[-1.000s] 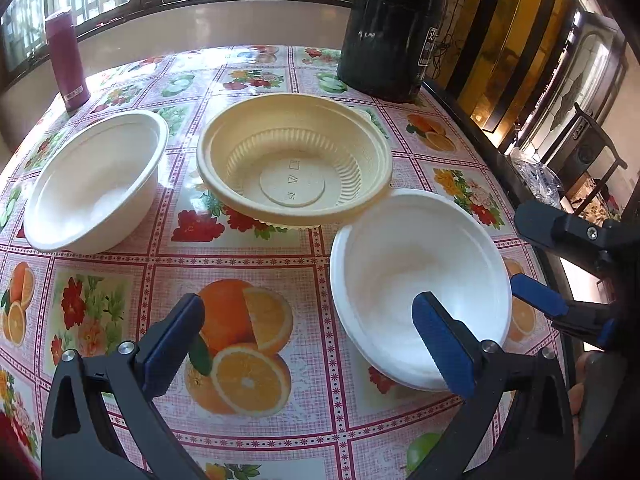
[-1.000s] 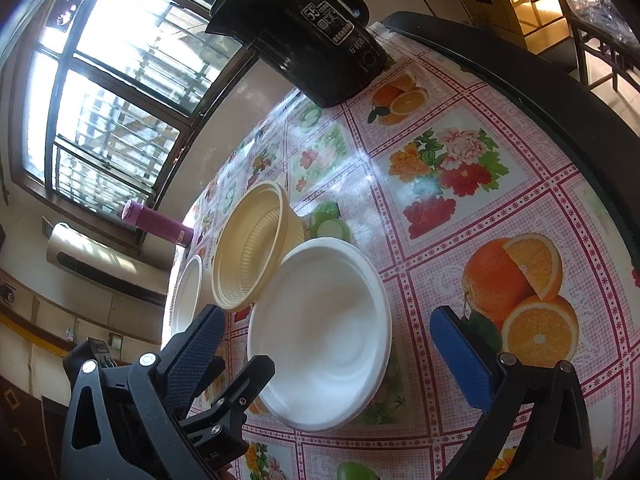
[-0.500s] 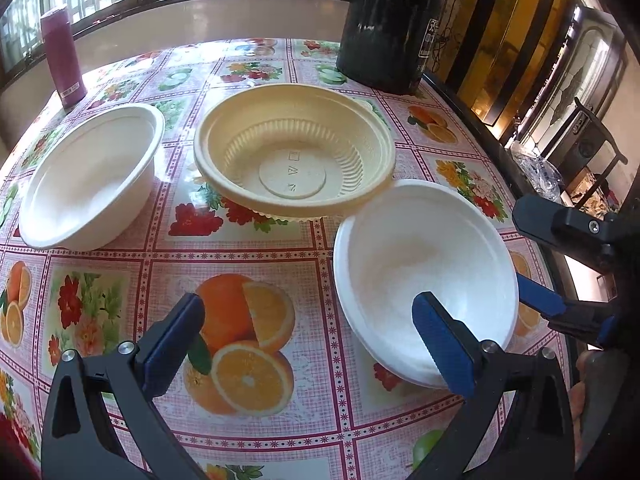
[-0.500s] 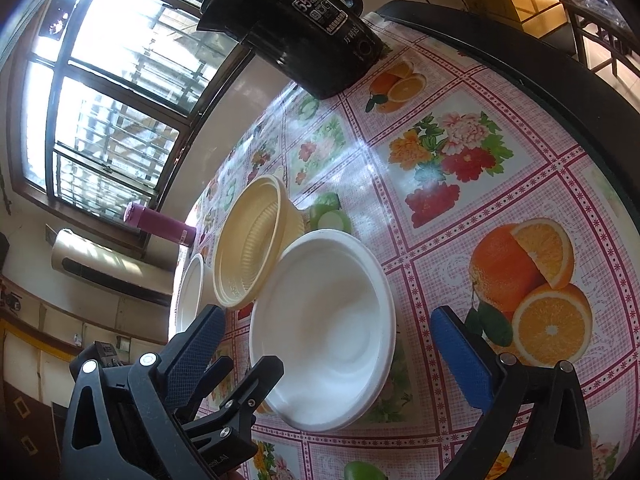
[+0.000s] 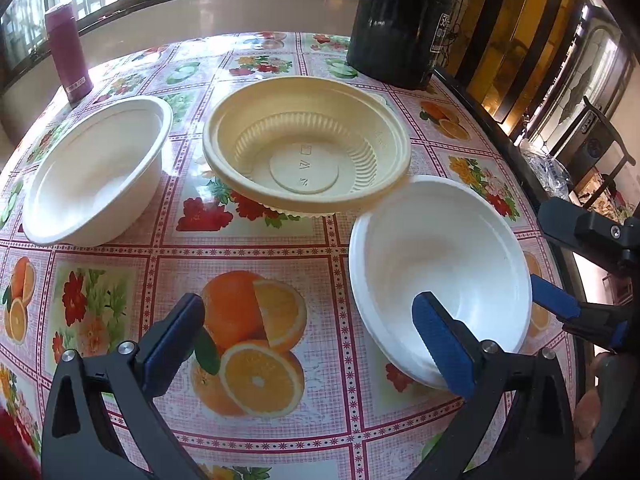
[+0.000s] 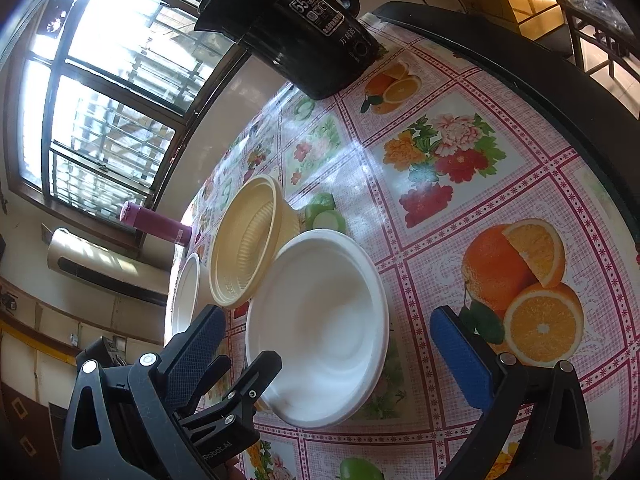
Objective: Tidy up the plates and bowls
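Note:
Three bowls sit on the fruit-print tablecloth. A cream ribbed bowl (image 5: 308,148) is in the middle, a white bowl (image 5: 96,172) to its left, and a second white bowl (image 5: 440,256) at the right, its rim tucked under the cream bowl's edge. My left gripper (image 5: 316,340) is open and empty, its right finger over the right white bowl's near rim. My right gripper (image 6: 332,348) is open, straddling that white bowl (image 6: 320,320); it also shows at the right of the left wrist view (image 5: 560,264). The cream bowl (image 6: 248,240) and far white bowl (image 6: 186,292) lie beyond.
A black rice cooker (image 5: 400,20) stands at the table's far right, also seen in the right wrist view (image 6: 296,24). A maroon flask (image 5: 68,52) stands far left by the window. The table's dark edge (image 5: 500,128) runs along the right, with chairs beyond.
Both grippers have edged closer to the right white bowl, which looms larger. The bowls have not moved and both grippers stay open.

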Demonstrator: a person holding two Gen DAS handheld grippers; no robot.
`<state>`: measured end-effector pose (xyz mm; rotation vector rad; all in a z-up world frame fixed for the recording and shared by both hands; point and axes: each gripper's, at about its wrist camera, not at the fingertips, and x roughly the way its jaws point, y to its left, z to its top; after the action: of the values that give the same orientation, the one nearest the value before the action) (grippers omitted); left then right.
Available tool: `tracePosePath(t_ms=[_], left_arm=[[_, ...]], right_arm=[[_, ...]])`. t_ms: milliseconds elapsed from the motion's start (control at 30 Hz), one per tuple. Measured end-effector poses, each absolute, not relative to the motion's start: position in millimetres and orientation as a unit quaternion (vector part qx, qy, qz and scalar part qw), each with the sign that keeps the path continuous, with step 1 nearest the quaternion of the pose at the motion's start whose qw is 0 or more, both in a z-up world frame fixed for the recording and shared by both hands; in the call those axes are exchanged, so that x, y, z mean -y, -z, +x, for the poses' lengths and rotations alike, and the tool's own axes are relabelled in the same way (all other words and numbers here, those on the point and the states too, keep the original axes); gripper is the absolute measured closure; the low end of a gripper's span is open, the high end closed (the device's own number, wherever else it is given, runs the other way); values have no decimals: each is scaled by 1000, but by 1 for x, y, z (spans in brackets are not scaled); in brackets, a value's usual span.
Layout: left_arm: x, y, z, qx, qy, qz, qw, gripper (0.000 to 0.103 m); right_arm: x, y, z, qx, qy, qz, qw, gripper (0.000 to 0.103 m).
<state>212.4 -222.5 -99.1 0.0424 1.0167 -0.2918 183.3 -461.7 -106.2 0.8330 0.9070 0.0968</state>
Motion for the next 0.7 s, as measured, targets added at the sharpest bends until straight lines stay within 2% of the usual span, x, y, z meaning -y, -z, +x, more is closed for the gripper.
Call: tracePosePath(t_ms=[700], left_arm=[[232,96,201,-489,125,43,862,0]], right_arm=[[466,103,180,-416,-46,399,816,0]])
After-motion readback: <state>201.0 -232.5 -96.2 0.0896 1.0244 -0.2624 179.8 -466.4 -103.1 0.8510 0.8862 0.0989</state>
